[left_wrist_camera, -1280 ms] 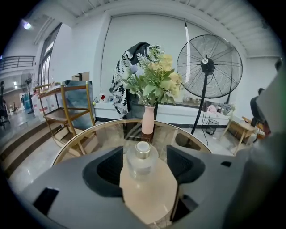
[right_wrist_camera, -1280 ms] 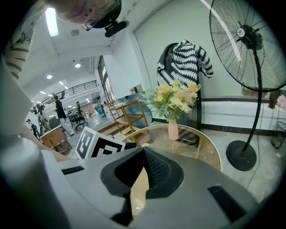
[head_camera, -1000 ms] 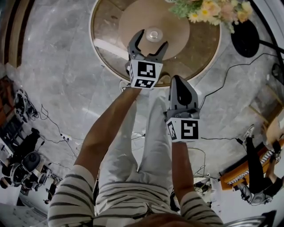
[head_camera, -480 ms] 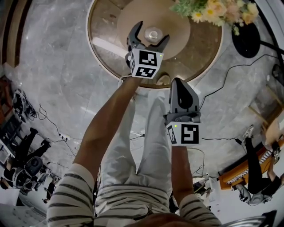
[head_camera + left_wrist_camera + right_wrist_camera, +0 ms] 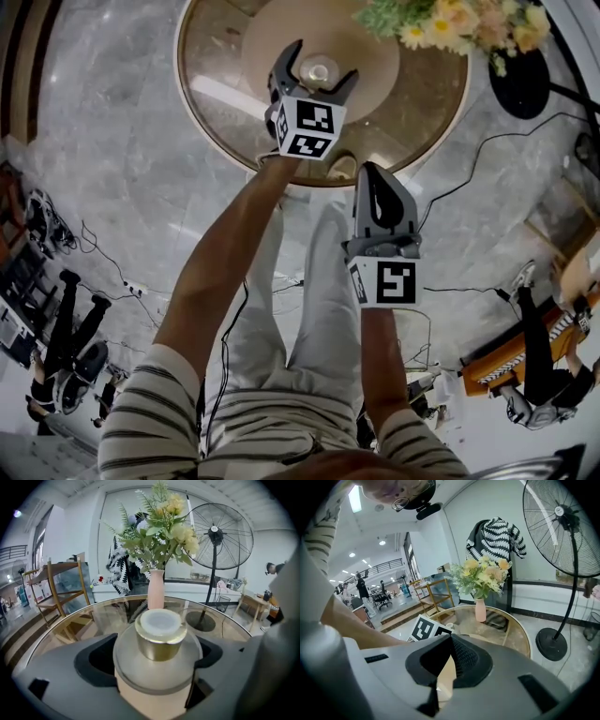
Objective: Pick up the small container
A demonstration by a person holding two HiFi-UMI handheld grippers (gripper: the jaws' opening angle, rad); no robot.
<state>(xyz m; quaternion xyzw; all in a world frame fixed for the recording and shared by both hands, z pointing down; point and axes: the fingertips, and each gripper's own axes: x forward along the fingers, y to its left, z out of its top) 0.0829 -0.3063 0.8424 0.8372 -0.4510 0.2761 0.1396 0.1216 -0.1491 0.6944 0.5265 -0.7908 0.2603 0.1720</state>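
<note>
The small container point(image 5: 319, 70) stands near the middle of the round glass table point(image 5: 225, 94). In the left gripper view the container point(image 5: 161, 634) shows a white top and gold collar over a wider peach body. My left gripper point(image 5: 316, 77) is open, one jaw on each side of the container and neither pressing on it. Its jaws have just been opening. In its own view the left gripper point(image 5: 157, 665) frames the container closely. My right gripper point(image 5: 375, 178) is shut and empty, hanging back over the table's near edge, its tips point(image 5: 451, 639) meeting.
A pink vase of flowers point(image 5: 156, 590) stands on the table behind the container; its flowers point(image 5: 441, 19) show at the top of the head view. A standing fan point(image 5: 215, 531) and a wooden shelf point(image 5: 61, 588) lie beyond. Cables point(image 5: 112, 272) cross the marble floor.
My left gripper has moved forward and down onto the container, and its jaws have spread wider around it. The right gripper has stayed where it was.
</note>
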